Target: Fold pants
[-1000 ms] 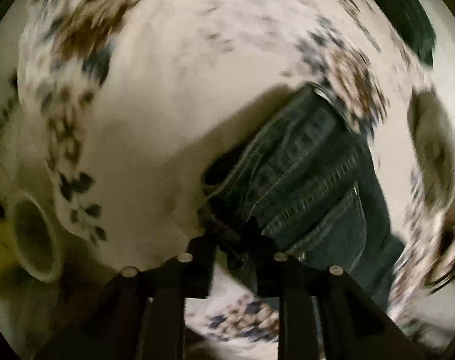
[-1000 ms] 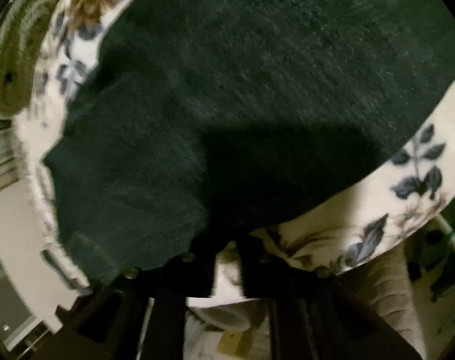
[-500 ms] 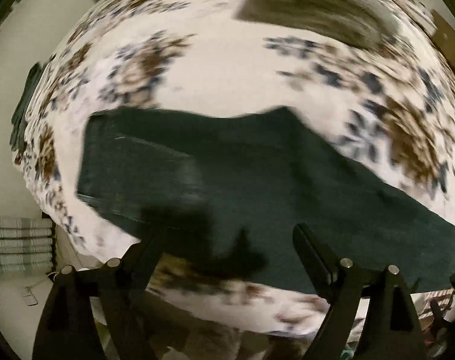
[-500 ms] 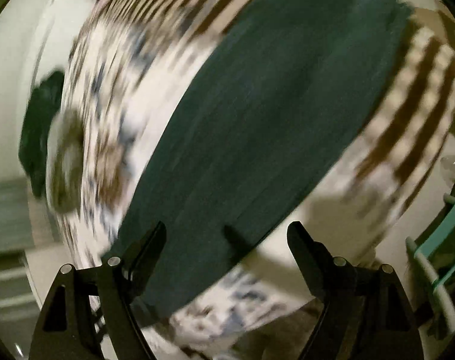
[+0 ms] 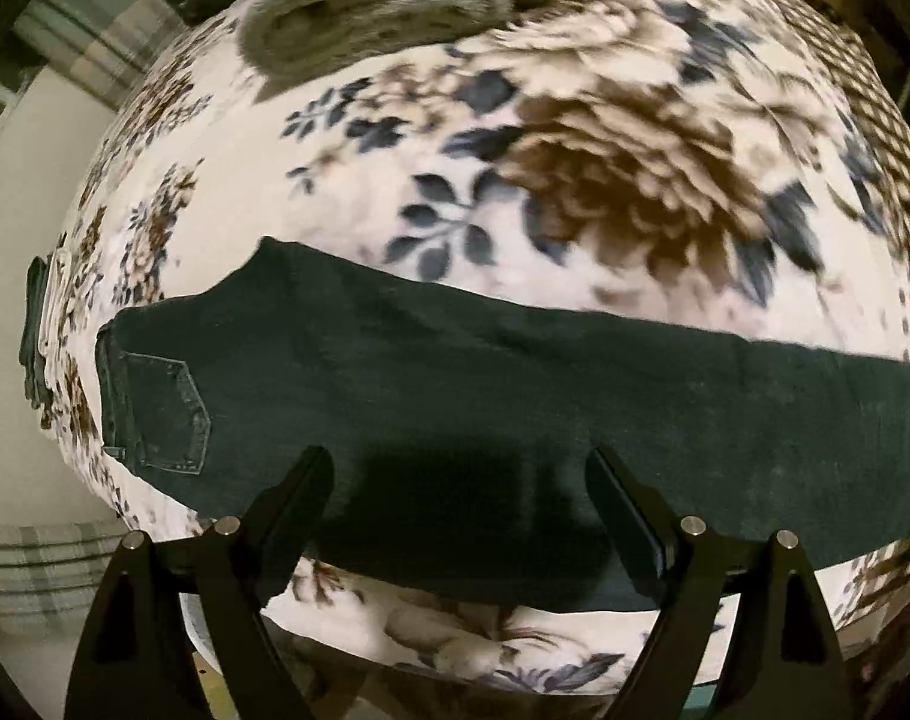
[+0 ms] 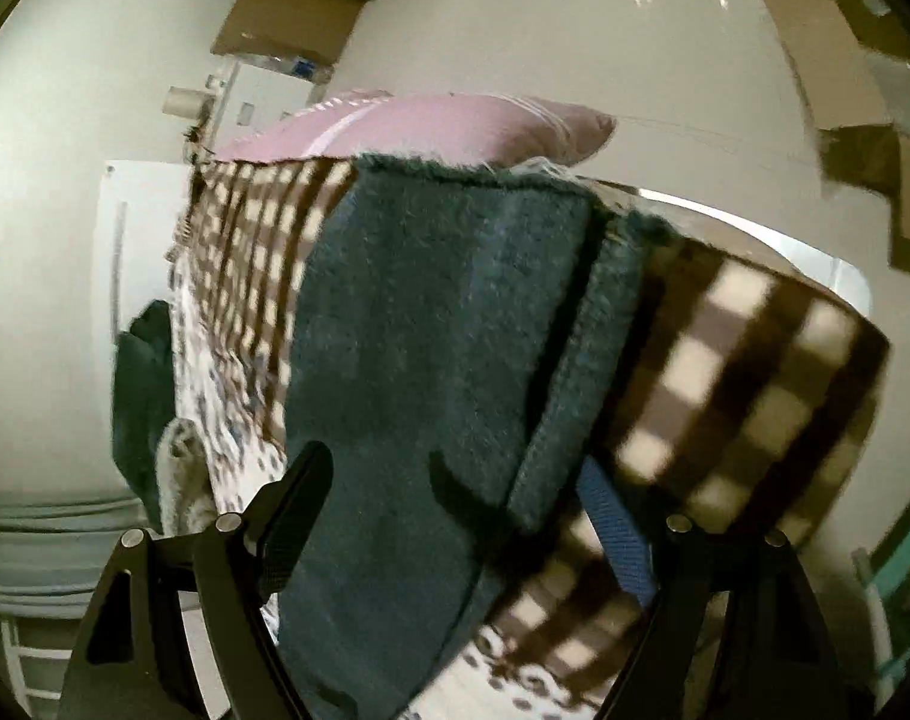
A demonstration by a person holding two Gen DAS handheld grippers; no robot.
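The left wrist view is looking down across the pants [image 5: 455, 396] from above. The right wrist view is facing along them close up, sharing them [image 6: 431, 324].

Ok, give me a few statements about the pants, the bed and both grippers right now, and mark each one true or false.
1. The pants lie flat, stretched lengthwise across the floral blanket. True.
2. The left gripper is clamped on the waistband. False: its jaws stand open, holding nothing.
3. A back pocket shows at the left end of the pants. True.
4. The right gripper is shut on a hem. False: its jaws stand open above the leg ends.
5. A pink pillow lies beyond the pants' leg ends. True.
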